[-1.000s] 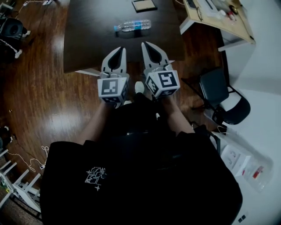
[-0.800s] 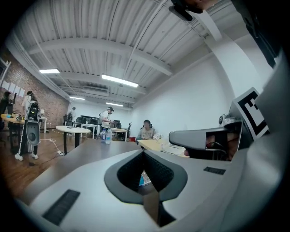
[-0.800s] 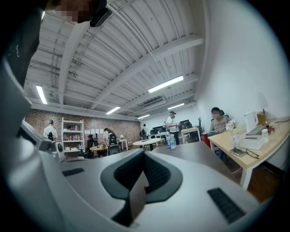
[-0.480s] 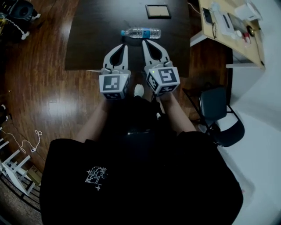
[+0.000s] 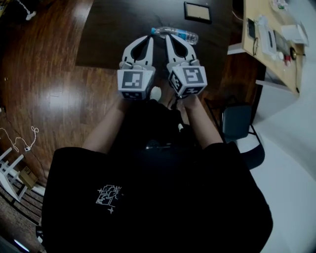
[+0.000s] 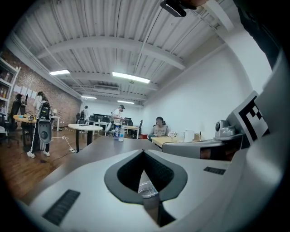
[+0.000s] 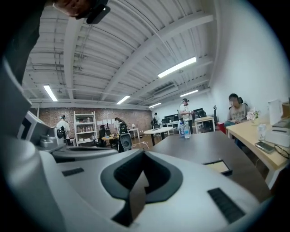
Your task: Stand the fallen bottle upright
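the left gripper [image 5: 148,38] and right gripper [image 5: 167,36] now sit nearer the water bottle [image 5: 176,33], lying sideways on the dark counter [image 5: 111,29] just beyond their tips; both pairs of jaws are pressed together.

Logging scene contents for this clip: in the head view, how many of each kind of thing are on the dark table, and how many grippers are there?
Clear plastic bottle with a blue label, lying on its side: 1
Flat rectangular pad with a dark frame: 1
Grey two-jaw grippers: 2, the left gripper and the right gripper, both shut
Total: 4
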Demonstrator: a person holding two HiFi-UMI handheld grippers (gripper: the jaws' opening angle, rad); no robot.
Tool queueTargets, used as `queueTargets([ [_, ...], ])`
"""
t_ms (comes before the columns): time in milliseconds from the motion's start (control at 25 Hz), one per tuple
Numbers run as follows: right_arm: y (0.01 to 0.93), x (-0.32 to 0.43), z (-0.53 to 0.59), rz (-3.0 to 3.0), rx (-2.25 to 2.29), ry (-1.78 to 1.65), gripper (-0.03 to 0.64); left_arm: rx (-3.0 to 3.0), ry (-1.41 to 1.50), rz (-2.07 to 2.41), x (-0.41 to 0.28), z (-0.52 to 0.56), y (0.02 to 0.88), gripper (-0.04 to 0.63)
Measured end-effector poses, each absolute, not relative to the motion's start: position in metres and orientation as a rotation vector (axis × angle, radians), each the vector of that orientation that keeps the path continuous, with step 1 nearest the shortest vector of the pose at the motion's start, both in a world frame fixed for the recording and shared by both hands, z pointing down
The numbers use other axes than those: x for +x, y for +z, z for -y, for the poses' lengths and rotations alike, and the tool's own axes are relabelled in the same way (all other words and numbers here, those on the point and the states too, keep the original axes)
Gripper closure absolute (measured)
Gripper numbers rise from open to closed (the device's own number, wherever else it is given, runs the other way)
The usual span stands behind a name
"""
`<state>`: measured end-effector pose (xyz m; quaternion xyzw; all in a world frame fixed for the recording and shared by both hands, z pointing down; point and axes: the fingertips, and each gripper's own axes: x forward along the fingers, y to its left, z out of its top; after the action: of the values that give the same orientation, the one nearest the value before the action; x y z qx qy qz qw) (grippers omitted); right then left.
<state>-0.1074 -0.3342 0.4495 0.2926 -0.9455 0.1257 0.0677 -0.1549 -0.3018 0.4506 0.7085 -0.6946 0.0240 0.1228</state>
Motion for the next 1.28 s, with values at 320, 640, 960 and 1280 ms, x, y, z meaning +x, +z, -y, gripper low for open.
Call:
queueTargets([
  [320,0.492,-0.156,0.346,2.75,0.626,0.247,0.598,1.959,0.106,2.049,-0.193,0.307,0.486,0.595],
  [640,0.545,-0.176,0.354,2.551,0.371,0.02,0.524,1.932,0.215,2.038,-0.208,0.319,0.527,0.594],
  [960,0.6,-0.177,0.357,2.283,0.088,-0.237,0.418,1.913,0.213,2.035,-0.206,0.326,0.534,0.594],
  [1280,0.639,-0.176,0.37,1.971,-0.12,-0.464,0.388,1.913,0.225,2.032,-0.208,0.33,0.535,0.594],
])
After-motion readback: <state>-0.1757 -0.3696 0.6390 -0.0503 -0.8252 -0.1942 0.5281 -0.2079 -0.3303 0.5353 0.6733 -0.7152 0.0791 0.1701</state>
